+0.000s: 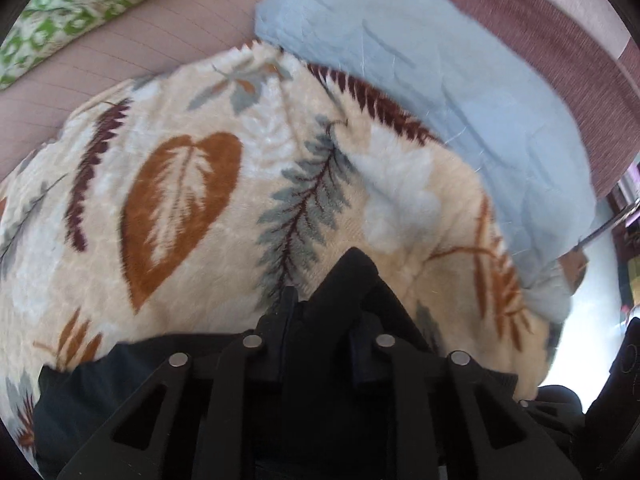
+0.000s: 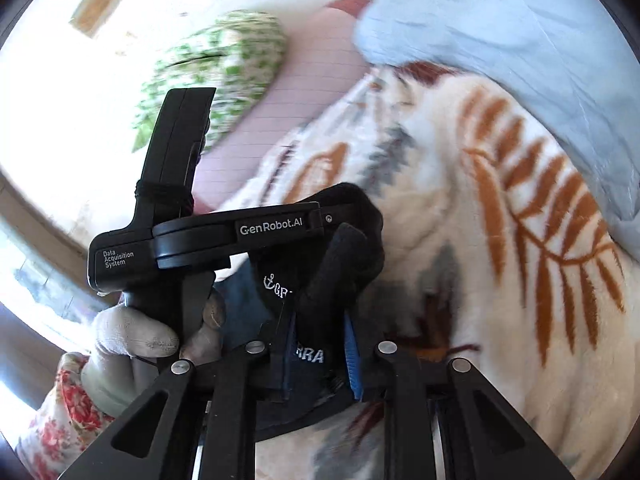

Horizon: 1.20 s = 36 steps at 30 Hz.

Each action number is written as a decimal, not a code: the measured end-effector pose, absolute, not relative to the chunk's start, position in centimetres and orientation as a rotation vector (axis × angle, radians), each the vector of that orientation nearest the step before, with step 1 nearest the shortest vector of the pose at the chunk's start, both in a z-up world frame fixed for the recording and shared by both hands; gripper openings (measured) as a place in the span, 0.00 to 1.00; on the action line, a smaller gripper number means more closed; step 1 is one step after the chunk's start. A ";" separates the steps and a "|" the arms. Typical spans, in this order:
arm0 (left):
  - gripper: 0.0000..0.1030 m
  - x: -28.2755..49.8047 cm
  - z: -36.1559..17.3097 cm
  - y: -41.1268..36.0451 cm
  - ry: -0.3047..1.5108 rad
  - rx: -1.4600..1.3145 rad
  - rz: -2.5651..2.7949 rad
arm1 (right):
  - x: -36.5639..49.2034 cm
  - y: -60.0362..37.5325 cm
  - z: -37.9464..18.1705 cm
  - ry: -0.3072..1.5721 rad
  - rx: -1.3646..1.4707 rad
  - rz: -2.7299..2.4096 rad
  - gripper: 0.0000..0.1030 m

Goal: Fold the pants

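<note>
Pinching a bunched peak of the black pants [image 1: 352, 280], the left gripper [image 1: 326, 320] is hanging low over the leaf-print blanket [image 1: 180, 184], its two fingers clamped together on the cloth. The rest of the pants is trailing down and back under the gripper, spreading over the near edge of the blanket.

The right gripper [image 2: 320, 344] is likewise clenching a fold of the pants [image 2: 352, 240] (white stitched lettering and a small anchor mark are showing on the fabric, and a blue pad is showing on one finger). The cloth is rising in a dark lump just past the fingertips, above the blanket [image 2: 520, 240].

In the right wrist view the left tool's black body [image 2: 200, 232] is lying crosswise just left of that lump, marked "GenRobot.AI" and "Data Acquisition System". A gloved hand [image 2: 132, 344] is gripping its handle, with a flowered sleeve [image 2: 60, 420] below. The two grippers are holding the pants close together, over the near side of the blanket.

Beyond the blanket, a pale blue cloth [image 1: 440, 80] is lying against its far edge, overlapping it. Left of the blanket, a green-and-white patterned pillow [image 1: 80, 4] is resting on the pinkish sheet [image 1: 160, 36]. Right of the blue cloth, a maroon ribbed surface [image 1: 560, 52] is running along the side.

(Right view is motion-blurred at the far end.)
</note>
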<state>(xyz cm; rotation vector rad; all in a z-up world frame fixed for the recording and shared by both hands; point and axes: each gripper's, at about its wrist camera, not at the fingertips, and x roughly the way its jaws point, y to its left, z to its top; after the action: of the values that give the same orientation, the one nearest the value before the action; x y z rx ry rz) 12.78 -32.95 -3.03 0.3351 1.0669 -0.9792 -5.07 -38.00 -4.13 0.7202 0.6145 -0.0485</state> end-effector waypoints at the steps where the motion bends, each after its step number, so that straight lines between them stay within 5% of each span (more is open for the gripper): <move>1: 0.19 12.7 -2.4 -31.6 1.060 0.301 -0.977 | -5.1 -37.0 -3.4 0.611 0.688 -0.020 0.22; 12: 0.19 15.6 2.2 -12.3 1.039 -0.142 -0.874 | -1.7 -24.1 2.7 0.680 0.420 0.298 0.21; 22: 0.22 17.4 -2.8 0.0 1.093 -0.409 -0.765 | 3.3 -11.5 1.5 0.821 0.199 0.454 0.21; 27: 0.33 17.7 -4.6 1.4 1.121 -0.424 -0.760 | 4.0 -9.3 -1.5 0.912 0.110 0.457 0.22; 29: 0.52 17.5 -4.2 1.8 1.110 -0.366 -0.727 | 4.0 -8.4 -2.4 0.936 0.040 0.451 0.25; 36: 0.60 16.4 -2.7 6.3 1.022 -0.310 -0.652 | 3.8 -7.3 -4.2 0.993 -0.066 0.453 0.43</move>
<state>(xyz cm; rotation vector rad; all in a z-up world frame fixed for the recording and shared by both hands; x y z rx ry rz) 16.41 6.34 -2.70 -0.3099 1.0223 -0.6518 3.79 -7.27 -4.18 -0.0664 0.9932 0.4531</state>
